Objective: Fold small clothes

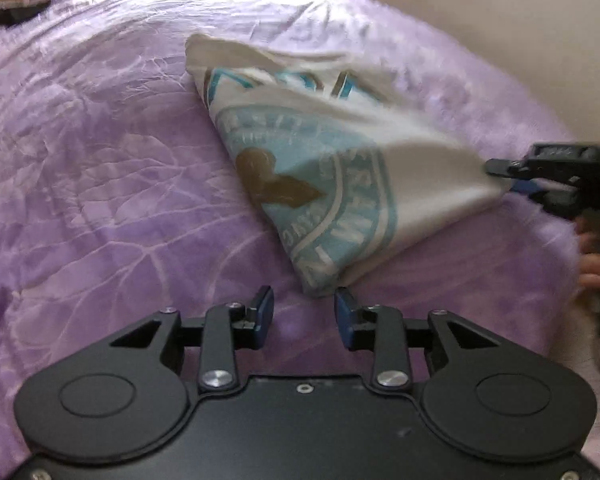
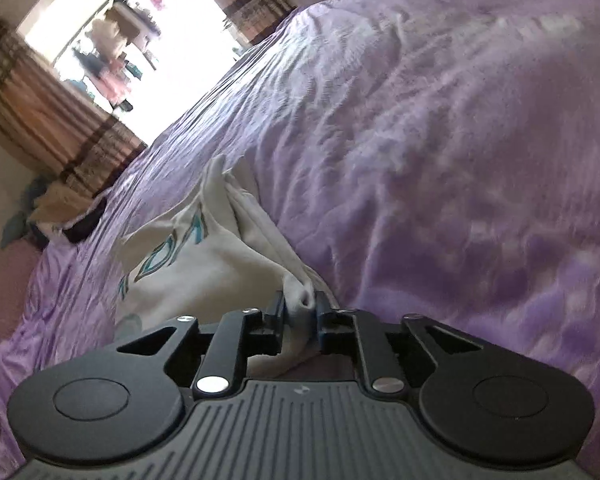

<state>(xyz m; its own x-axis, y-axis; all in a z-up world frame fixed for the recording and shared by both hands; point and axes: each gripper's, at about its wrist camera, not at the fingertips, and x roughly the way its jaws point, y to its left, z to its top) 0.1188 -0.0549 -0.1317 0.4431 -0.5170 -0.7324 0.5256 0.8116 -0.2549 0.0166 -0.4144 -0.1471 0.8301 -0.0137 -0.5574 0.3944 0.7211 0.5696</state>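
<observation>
A small white garment (image 1: 300,140) with a teal and brown round print lies folded into a rough triangle on the purple bed cover (image 1: 100,160). My left gripper (image 1: 304,296) stands open just short of the garment's near corner, and nothing is between its fingers. At the right, my right gripper (image 1: 500,170) pinches the garment's right corner and holds that side a little raised. In the right wrist view, bunched white cloth (image 2: 188,256) is squeezed between the pads of the right gripper (image 2: 300,300). A hand (image 1: 596,256) holds that gripper's handle.
The purple cover (image 2: 460,160) spreads wide around the garment. A pale wall (image 1: 500,20) runs along the bed's right side. A bright window with striped curtains (image 2: 112,40) is at the far end. Dark and beige items (image 2: 60,208) lie at the bed's far corner.
</observation>
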